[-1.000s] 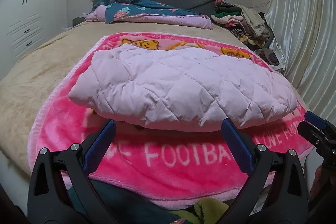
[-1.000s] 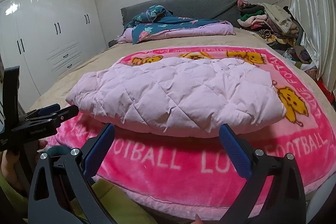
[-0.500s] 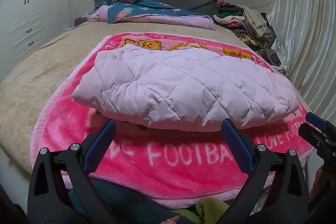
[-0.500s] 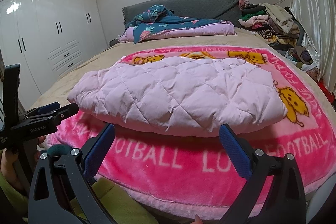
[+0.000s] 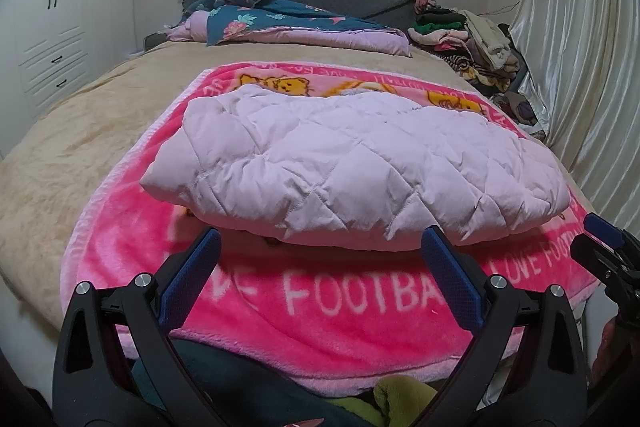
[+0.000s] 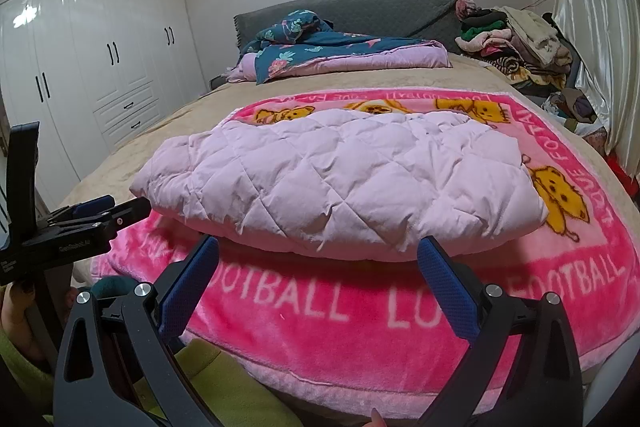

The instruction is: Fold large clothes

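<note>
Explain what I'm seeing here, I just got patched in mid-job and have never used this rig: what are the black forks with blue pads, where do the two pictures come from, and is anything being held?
There is no robot arm. A person carries a hand-held two-finger tool in each hand, and each tool has a fisheye camera looking forward along its fingers. One picture is from the left tool, the other from the right tool. The black forks with blue pads are each tool's own fingers, low in its picture. Each tool also shows at the edge of the other's view.

Both stand wide open and hold nothing. Ahead, on a bed, lies a pale pink quilted jacket, already folded into a bundle, on a bright pink blanket lettered FOOTBALL. Further back are a dark floral duvet and a pile of clothes.
</note>
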Action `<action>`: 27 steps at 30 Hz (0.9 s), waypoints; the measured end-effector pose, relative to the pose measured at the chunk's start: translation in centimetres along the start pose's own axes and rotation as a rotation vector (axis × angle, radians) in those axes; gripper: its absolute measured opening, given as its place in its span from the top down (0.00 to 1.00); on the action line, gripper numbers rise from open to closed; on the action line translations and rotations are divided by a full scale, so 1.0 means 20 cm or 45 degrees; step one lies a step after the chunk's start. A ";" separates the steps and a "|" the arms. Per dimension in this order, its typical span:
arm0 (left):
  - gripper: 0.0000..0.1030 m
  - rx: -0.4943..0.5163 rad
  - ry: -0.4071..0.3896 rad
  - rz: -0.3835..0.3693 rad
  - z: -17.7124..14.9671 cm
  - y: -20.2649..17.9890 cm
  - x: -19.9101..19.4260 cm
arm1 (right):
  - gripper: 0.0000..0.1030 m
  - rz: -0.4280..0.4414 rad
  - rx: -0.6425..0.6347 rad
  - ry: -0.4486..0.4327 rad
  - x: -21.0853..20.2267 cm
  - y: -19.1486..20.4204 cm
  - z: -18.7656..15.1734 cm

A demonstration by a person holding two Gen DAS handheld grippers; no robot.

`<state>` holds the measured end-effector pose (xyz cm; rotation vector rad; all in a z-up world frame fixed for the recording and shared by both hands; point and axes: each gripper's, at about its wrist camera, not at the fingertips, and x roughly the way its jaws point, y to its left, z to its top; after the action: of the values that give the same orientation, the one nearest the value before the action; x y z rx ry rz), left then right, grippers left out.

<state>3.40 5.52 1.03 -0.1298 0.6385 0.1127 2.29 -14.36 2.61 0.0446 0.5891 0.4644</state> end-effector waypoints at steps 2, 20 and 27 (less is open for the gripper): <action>0.09 -0.001 -0.002 0.000 0.00 0.00 0.00 | 0.04 0.001 0.000 0.001 0.00 0.00 0.00; 0.09 0.002 0.003 0.006 0.00 0.00 0.00 | 0.04 -0.001 0.000 0.000 0.00 0.00 0.00; 0.09 0.004 0.005 0.008 0.00 -0.01 0.00 | 0.04 -0.009 -0.005 -0.002 -0.01 0.00 0.00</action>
<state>3.38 5.41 1.02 -0.1250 0.6428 0.1173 2.17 -14.36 2.80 0.0393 0.5869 0.4589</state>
